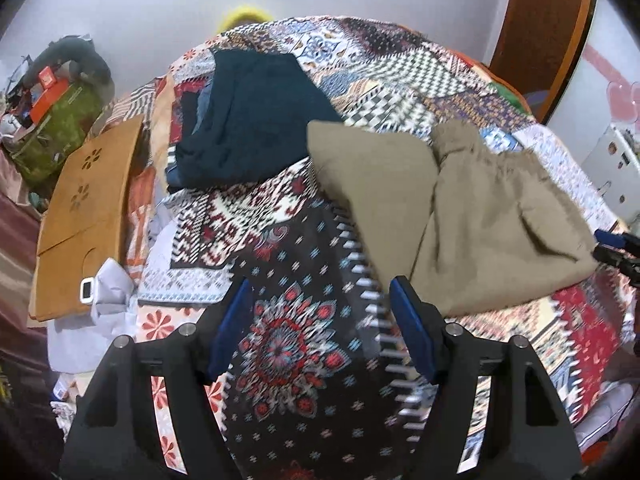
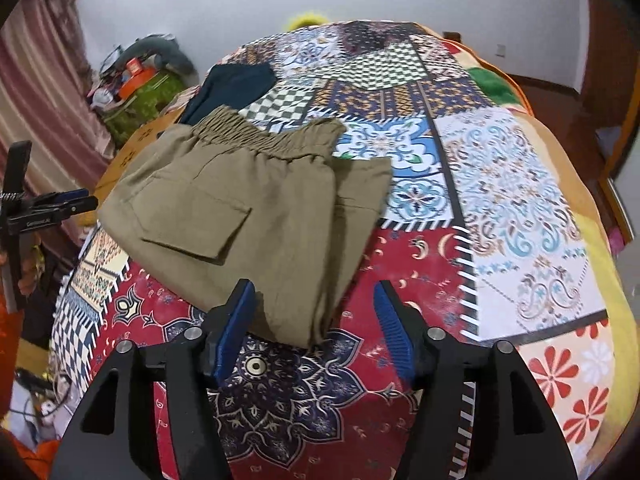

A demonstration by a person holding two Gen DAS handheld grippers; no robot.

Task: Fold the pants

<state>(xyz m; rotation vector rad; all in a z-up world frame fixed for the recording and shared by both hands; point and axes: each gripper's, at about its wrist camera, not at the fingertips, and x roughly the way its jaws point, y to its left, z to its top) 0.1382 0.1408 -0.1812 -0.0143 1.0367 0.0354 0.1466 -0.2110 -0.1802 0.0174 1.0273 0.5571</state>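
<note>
Olive-khaki pants (image 2: 256, 208) lie folded on the patchwork bedspread (image 2: 500, 184), elastic waistband toward the bed's far end, back pocket up. Dark teal garment (image 1: 256, 120) lies beyond them, nearer the far left corner. Left gripper (image 1: 320, 328) spread wide, holding nothing, above bare bedspread. Right gripper (image 2: 316, 328) also spread, empty, just over the pants' near edge.

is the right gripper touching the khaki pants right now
Cannot tell. In the right wrist view the open right gripper frames the pants hem, but that view cannot show whether the left pad touches it.
</note>
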